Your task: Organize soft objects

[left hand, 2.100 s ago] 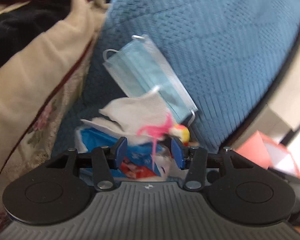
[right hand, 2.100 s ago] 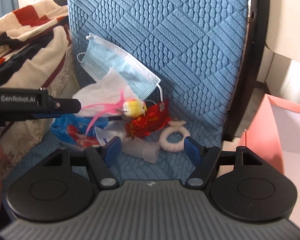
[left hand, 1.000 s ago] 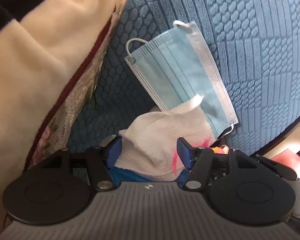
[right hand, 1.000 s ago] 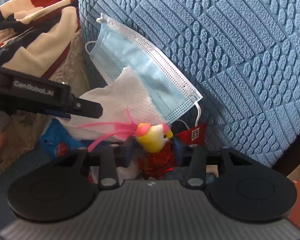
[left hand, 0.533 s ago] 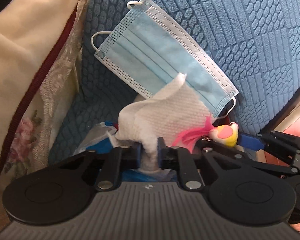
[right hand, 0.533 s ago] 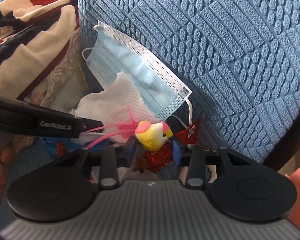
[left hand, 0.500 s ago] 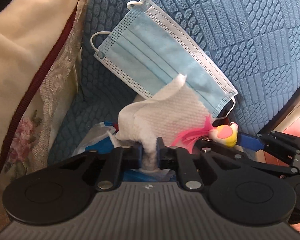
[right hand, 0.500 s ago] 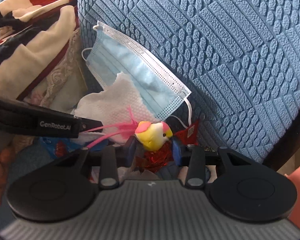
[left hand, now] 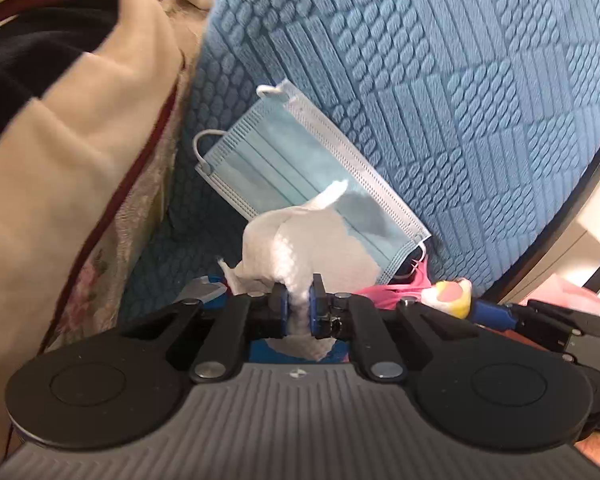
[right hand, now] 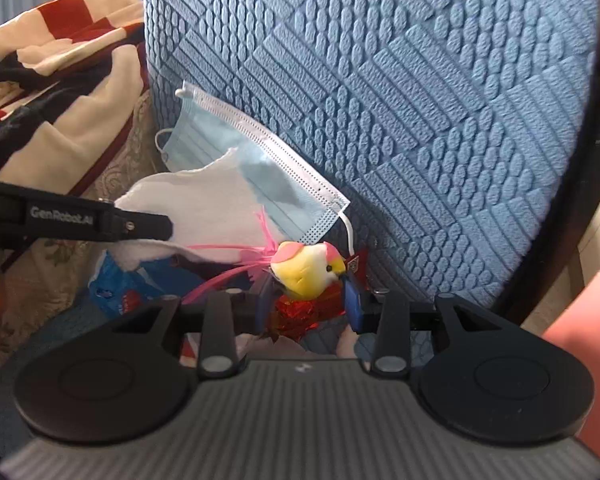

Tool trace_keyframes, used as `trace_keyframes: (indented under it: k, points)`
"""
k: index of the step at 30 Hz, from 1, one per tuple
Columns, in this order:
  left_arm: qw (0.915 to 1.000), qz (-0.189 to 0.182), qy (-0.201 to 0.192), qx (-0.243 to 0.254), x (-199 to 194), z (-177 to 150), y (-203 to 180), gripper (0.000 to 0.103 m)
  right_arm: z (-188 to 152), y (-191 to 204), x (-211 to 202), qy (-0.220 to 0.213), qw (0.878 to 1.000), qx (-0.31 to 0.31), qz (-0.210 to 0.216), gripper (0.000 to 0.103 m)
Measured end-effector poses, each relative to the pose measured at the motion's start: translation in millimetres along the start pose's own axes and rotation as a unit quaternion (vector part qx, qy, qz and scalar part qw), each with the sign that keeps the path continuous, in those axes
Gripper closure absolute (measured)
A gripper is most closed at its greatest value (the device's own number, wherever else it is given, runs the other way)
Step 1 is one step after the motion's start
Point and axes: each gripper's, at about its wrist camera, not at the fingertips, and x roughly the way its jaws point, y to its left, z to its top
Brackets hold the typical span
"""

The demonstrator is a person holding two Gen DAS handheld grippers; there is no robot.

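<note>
My left gripper (left hand: 299, 307) is shut on a white tissue (left hand: 300, 248), held up above the chair seat; the tissue also shows in the right wrist view (right hand: 204, 208), with the left gripper (right hand: 156, 228) beside it. My right gripper (right hand: 308, 300) is shut on a small yellow toy bird (right hand: 306, 268) with pink tail feathers, seen too in the left wrist view (left hand: 450, 298). A blue face mask (left hand: 296, 168) leans against the chair back (right hand: 400, 100) behind both; it appears in the right wrist view (right hand: 256, 160) too.
A red foil wrapper (right hand: 312, 314) and a blue-and-red packet (right hand: 120, 288) lie on the seat below the grippers. A beige, red and black blanket (left hand: 60, 120) is piled to the left. A pink box (right hand: 588, 320) stands at the right.
My left gripper closed on the tissue and lifted it off the packet. My right gripper closed on the toy bird and raised it a little. The mask has not moved.
</note>
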Motion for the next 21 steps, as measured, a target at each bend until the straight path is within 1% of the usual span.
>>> trace_keyframes:
  k: [5,7,9,11,15,18,21]
  points:
    - [0.9999,-0.006,-0.008,-0.009,-13.6,-6.6,-2.1,0.091,-1.3,-1.0,-12.4,0.000,1.000,0.015,-0.012,0.062]
    - [0.9998,0.000,-0.012,-0.013,-20.5,-10.6,-1.5,0.091,-3.5,0.7,-18.9,0.004,1.000,0.022,-0.015,0.062]
    - [0.9996,-0.002,-0.012,-0.026,-26.9,-15.6,1.0,0.091,-6.0,1.9,-25.3,0.003,1.000,0.027,-0.016,0.062]
    - [0.9993,-0.003,-0.011,-0.036,-25.3,-20.8,-0.6,0.091,-7.9,3.8,-31.1,0.002,0.999,0.030,-0.018,0.062]
    - [0.9991,-0.006,-0.009,-0.040,-35.8,-31.2,-0.6,0.091,-13.3,6.9,-42.7,0.000,0.999,0.039,-0.023,0.062]
    - [0.9994,-0.012,-0.006,-0.033,-42.0,-38.7,-5.8,0.091,-19.3,7.2,-52.7,0.004,0.998,0.050,-0.027,0.062]
    - [0.9998,-0.014,0.002,-0.015,-47.9,-44.0,-10.4,0.091,-24.3,10.8,-63.1,0.000,0.998,0.046,-0.035,0.062]
